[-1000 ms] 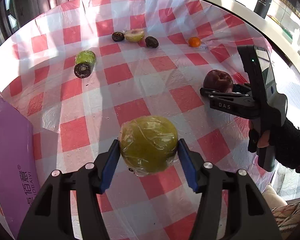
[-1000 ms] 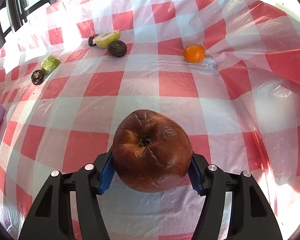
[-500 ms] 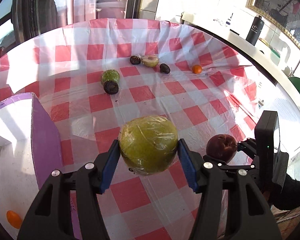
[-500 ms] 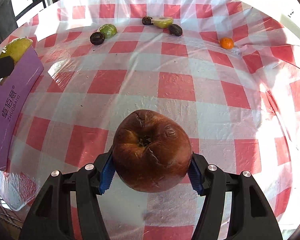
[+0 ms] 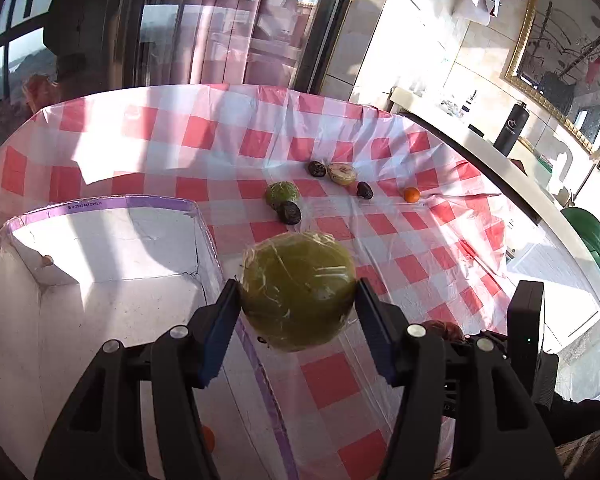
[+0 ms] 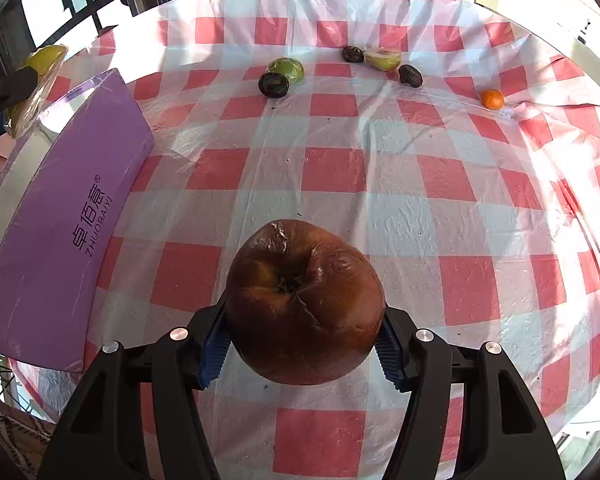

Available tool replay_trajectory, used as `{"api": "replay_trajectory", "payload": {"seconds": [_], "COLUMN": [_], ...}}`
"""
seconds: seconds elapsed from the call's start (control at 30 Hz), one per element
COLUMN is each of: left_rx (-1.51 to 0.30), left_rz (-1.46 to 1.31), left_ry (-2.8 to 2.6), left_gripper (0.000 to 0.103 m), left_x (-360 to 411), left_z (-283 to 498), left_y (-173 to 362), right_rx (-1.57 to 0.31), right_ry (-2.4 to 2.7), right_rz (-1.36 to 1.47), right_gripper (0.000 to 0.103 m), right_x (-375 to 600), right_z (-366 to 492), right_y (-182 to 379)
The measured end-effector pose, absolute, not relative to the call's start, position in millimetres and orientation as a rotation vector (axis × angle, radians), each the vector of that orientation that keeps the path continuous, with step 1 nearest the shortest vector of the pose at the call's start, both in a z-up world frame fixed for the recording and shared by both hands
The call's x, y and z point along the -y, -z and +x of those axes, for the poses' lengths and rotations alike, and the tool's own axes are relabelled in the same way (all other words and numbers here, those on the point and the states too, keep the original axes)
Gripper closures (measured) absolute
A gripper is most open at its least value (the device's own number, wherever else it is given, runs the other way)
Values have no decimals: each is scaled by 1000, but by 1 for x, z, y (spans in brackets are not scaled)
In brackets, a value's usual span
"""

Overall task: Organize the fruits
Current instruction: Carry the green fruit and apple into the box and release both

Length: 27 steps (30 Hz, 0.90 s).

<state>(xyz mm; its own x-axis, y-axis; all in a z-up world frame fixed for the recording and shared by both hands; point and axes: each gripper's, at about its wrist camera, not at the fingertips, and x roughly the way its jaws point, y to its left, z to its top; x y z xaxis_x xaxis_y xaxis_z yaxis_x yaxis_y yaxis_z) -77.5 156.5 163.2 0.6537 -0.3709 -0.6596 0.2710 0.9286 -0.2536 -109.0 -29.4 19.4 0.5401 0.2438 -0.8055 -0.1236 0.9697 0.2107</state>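
My left gripper is shut on a plastic-wrapped green fruit, held in the air just over the right wall of the purple-and-white box. The same fruit shows at the far left of the right wrist view. My right gripper is shut on a wrinkled dark red apple, held above the checked tablecloth near its front, to the right of the box. Only the top of the apple shows behind my left finger.
At the far side lie a wrapped green fruit, three dark shrivelled fruits, a cut pale fruit and a small orange. An orange fruit lies inside the box. A white counter with a black bottle runs along the right.
Both grippers have risen and pulled back with their fruits. My left gripper has swung left so the green fruit is over the box edge, and the box interior has come into view.
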Motion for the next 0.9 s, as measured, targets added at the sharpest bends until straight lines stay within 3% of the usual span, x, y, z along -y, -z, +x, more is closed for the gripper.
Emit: {"api": "replay_trajectory", "payload": {"seconds": [0.43, 0.9], "left_rx": [-855, -1038], "left_rz": [-166, -57], "left_ry": [131, -34], "left_gripper": [44, 44], "left_x": [-265, -303], "left_z": [-100, -114], "left_y": [-144, -104], "right_rx": [-797, -855], "right_ry": [-556, -789], "right_rz": [41, -259], "right_gripper": [42, 42], "right_x": [-101, -196], "right_z": [-80, -98], "right_y": [-110, -78]}}
